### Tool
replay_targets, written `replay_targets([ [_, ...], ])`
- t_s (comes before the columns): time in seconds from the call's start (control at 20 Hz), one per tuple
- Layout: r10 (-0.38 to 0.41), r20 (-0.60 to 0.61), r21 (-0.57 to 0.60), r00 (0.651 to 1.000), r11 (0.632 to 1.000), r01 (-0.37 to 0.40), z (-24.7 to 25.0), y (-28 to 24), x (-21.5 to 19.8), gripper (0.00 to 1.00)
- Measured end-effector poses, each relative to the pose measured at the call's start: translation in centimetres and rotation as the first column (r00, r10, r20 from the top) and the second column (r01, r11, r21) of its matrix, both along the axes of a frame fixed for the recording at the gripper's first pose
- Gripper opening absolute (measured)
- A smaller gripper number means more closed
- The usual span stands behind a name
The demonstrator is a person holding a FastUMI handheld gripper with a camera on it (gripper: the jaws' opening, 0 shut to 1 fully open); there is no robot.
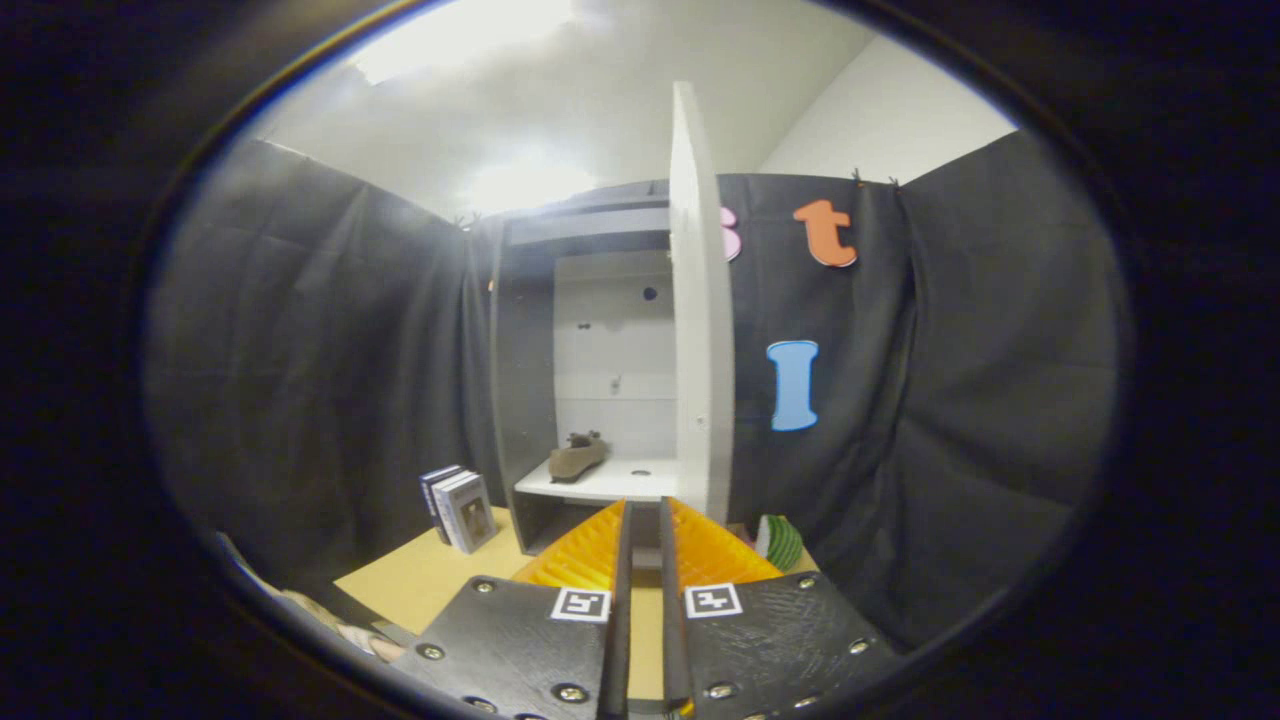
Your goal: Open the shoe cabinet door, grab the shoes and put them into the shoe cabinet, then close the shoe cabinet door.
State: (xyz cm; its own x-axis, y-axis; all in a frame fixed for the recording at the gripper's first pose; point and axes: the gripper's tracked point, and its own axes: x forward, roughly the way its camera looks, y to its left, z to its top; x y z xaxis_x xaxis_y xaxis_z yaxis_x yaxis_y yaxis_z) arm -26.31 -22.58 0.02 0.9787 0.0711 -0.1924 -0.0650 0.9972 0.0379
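On the tabletop: shoe cabinet [530, 400], beyond the fingers, interior visible
Door: door [700, 320] swung open, seen edge-on, just ahead of the fingertips
Shoes: brown shoes [577, 458] on the cabinet's white shelf [620, 482]
Gripper: gripper [640, 515] fingers nearly together, narrow gap, nothing held
Left of cabinet: books [460, 508] upright on table [430, 575]
Right: green striped object [780, 542], near the door's base

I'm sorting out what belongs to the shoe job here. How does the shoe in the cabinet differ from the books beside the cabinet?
The shoe is brown and lies low on the white shelf inside the cabinet; the books are grey and white and stand upright on the tan table outside it, to the cabinet's left. The shoe is one soft, rounded shape; the books are flat-sided blocks, leaning together. Both lie beyond the nearly closed gripper.
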Motion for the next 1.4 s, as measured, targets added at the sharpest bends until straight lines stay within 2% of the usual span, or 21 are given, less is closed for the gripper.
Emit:
replay_targets([
  [0.3, 0.097, -0.088, -0.011, 0.991, 0.995, -0.099, -7.0, 6.7, 0.9, 0.13],
  [0.45, 0.105, -0.136, -0.026, 0.985, 0.994, -0.109, -11.3, 8.8, 2.0, 0.13],
  [0.6, 0.075, -0.211, -0.029, 0.975, 0.996, -0.083, -16.8, 10.2, 3.3, 0.13],
  [0.7, 0.082, -0.308, 0.004, 0.948, 0.996, -0.085, -21.5, 11.7, 3.3, 0.13],
  [0.85, 0.068, -0.387, -0.018, 0.92, 0.997, -0.081, -27.4, 12.7, 4.1, 0.14],
  [0.9, 0.066, -0.408, -0.028, 0.911, 0.996, -0.085, -29.3, 12.9, 4.1, 0.24],
  [0.95, 0.065, -0.435, -0.037, 0.898, 0.995, -0.09, -31.3, 13.3, 3.8, 0.25],
  [1.15, 0.052, -0.541, -0.059, 0.839, 0.993, -0.1, -39.7, 13.9, 3.4, 0.27],
  [1.4, 0.018, -0.618, -0.105, 0.786, 0.989, -0.106, -47.6, 14.0, 3.2, 0.27],
])
